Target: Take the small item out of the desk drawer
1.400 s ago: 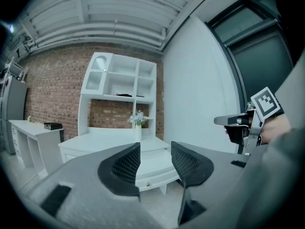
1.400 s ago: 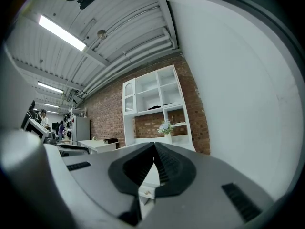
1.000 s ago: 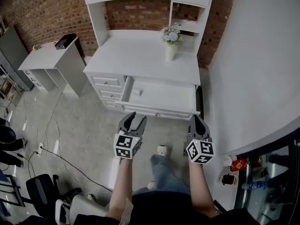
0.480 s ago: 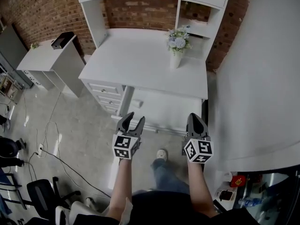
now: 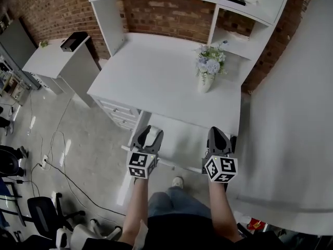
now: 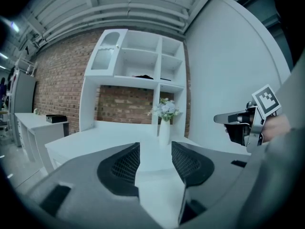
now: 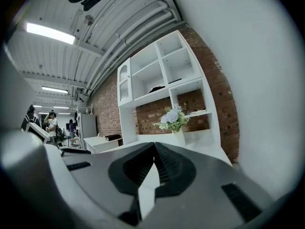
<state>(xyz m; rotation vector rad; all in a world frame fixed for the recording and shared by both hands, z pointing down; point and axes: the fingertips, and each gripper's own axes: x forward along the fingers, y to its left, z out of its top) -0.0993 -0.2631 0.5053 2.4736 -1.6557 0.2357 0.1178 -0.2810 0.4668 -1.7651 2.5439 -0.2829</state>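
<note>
The right hand-held gripper [image 7: 153, 146], jaws together, faces a flower vase [image 7: 178, 136] on the desk [image 7: 208, 151]

White vase [image 5: 206, 82] with pale flowers [image 5: 210, 64], upright. Behind vase: brick wall [image 5: 169, 15], white shelf unit [image 5: 115, 22]. Far left of vase: side table [image 5: 49, 61] carrying black box [image 5: 73, 40]. Lower left of vase: floor cables [image 5: 61, 172], black chair [image 5: 44, 212].

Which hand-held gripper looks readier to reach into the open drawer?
Left. The left hand-held gripper hangs over the drawer with jaws apart and opening; the right hand-held gripper is shut.
</note>
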